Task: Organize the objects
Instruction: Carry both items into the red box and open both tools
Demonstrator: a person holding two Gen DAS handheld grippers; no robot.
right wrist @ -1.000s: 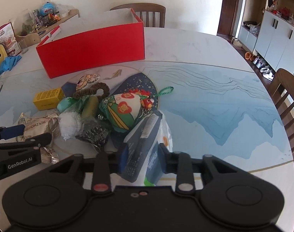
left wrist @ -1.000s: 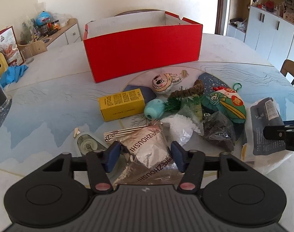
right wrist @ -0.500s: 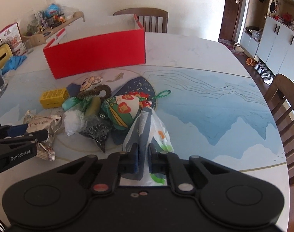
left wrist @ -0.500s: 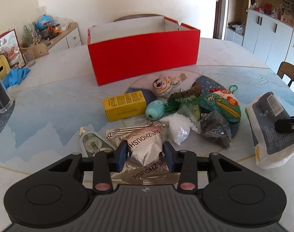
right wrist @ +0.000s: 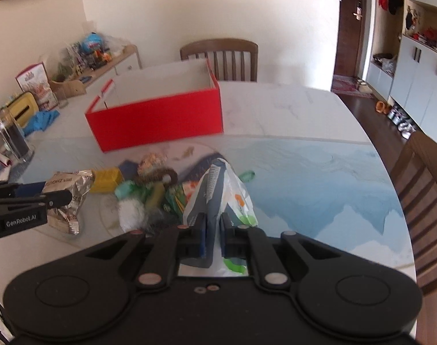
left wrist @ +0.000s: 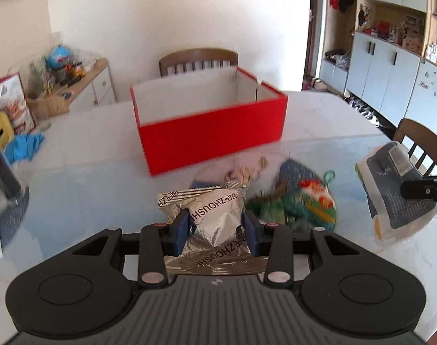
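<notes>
The left gripper (left wrist: 215, 231) pinches a crinkled silver foil snack packet (left wrist: 211, 221), and the right gripper (right wrist: 212, 237) is pressed tight on a flat white plastic pouch with a grey-blue panel (right wrist: 218, 192). Both packets hang clear of the round blue-and-white table (right wrist: 304, 189), above the heap of small toys (right wrist: 149, 198) in its middle. The open red cardboard box (left wrist: 212, 126) stands empty at the far side. The carry step seems underway; next, each of the 2 packets needs moving over the box rim before release.
</notes>
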